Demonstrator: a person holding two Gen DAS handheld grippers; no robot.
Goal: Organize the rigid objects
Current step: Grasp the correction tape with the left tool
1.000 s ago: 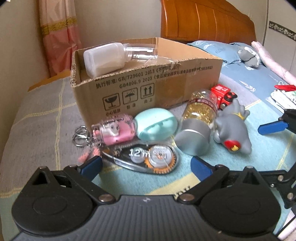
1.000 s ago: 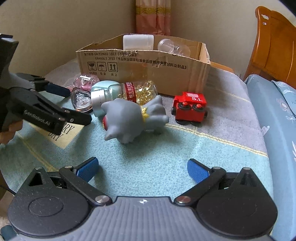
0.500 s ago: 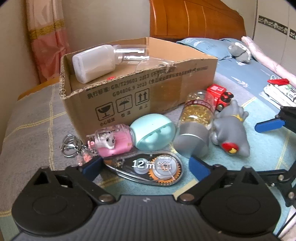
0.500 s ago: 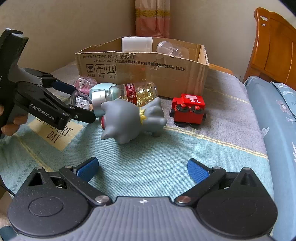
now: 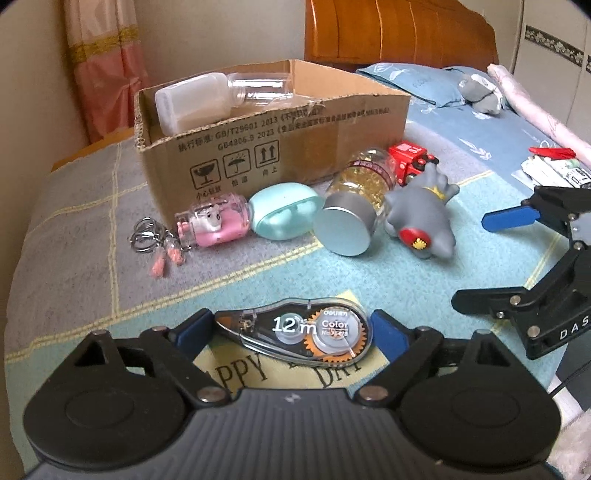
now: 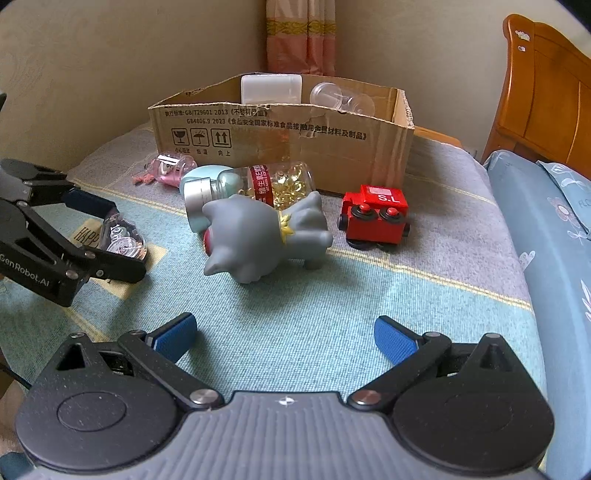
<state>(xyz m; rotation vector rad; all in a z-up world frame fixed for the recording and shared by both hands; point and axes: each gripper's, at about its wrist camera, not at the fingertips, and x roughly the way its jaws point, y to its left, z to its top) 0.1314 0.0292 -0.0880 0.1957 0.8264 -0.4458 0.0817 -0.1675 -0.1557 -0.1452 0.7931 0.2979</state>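
Observation:
My left gripper is shut on a clear correction tape dispenser, held just above the blanket; it also shows in the right wrist view. My right gripper is open and empty, hovering before a grey cat figure. On the bed lie a capsule bottle, a mint oval case, a pink charm bottle with key rings, and a red toy train. A cardboard box behind them holds a white bottle and a clear bottle.
The blanket covers the bed. A wooden headboard and blue pillow lie beyond the box. Papers sit at the far right. A pink curtain hangs in the corner.
My left gripper closed on the correction tape dispenser and pulled it back toward me, away from the row of objects. The right gripper stayed nearly still and open.

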